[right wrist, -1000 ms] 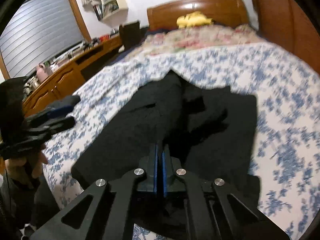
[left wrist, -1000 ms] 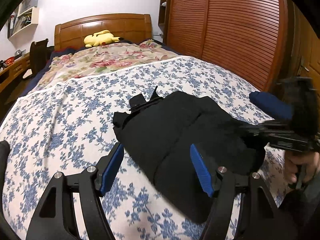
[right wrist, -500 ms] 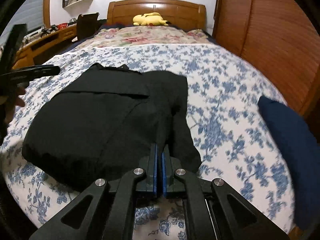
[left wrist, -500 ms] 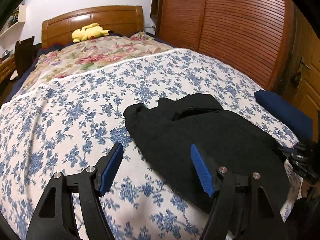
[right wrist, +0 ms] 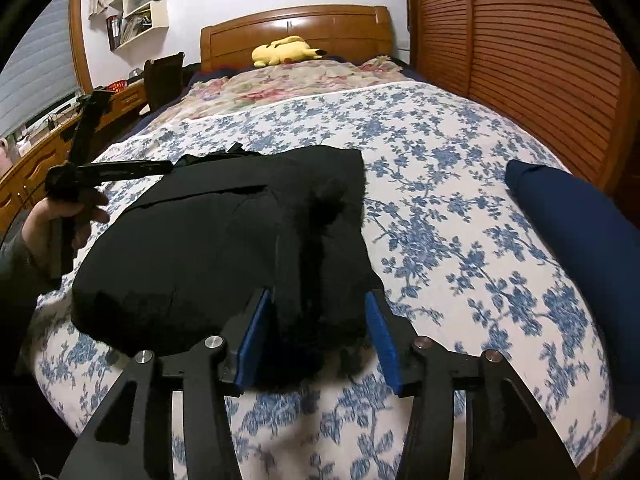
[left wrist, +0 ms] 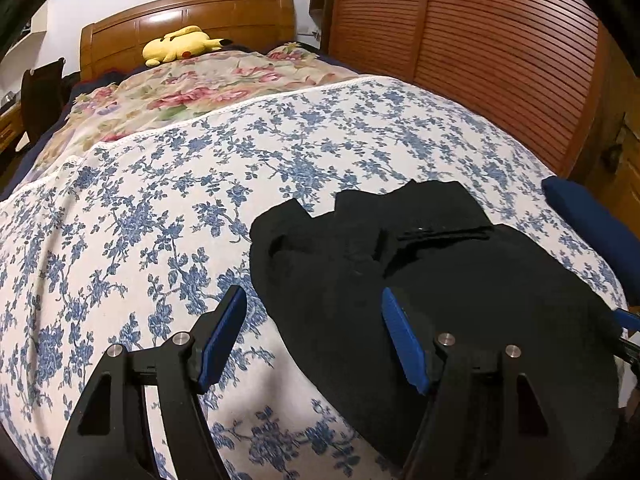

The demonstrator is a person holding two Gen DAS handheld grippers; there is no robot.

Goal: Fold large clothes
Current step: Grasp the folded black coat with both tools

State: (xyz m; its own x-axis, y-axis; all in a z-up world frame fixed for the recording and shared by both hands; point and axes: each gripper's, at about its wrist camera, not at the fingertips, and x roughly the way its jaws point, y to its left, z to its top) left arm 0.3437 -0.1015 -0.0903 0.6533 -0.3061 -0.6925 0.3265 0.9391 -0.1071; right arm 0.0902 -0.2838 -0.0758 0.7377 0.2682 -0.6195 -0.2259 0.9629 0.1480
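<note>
A black garment (left wrist: 440,280) lies folded in a compact pile near the foot of the bed, also in the right wrist view (right wrist: 224,240). My left gripper (left wrist: 312,336) is open and empty, hovering over the garment's left edge. It also shows in the right wrist view (right wrist: 120,168) at the pile's far left. My right gripper (right wrist: 316,336) is open, its jaws straddling the garment's near right corner without holding it.
The bed carries a blue-flowered white cover (left wrist: 160,200) and a floral quilt (left wrist: 208,88) beyond. A yellow plush toy (left wrist: 180,44) lies by the headboard. A folded dark blue cloth (right wrist: 580,248) lies at the right. A slatted wooden wardrobe (left wrist: 480,60) runs along the right side.
My right gripper has opened and let go of the black garment, which now lies flat and folded. Both grippers have shifted around the pile.
</note>
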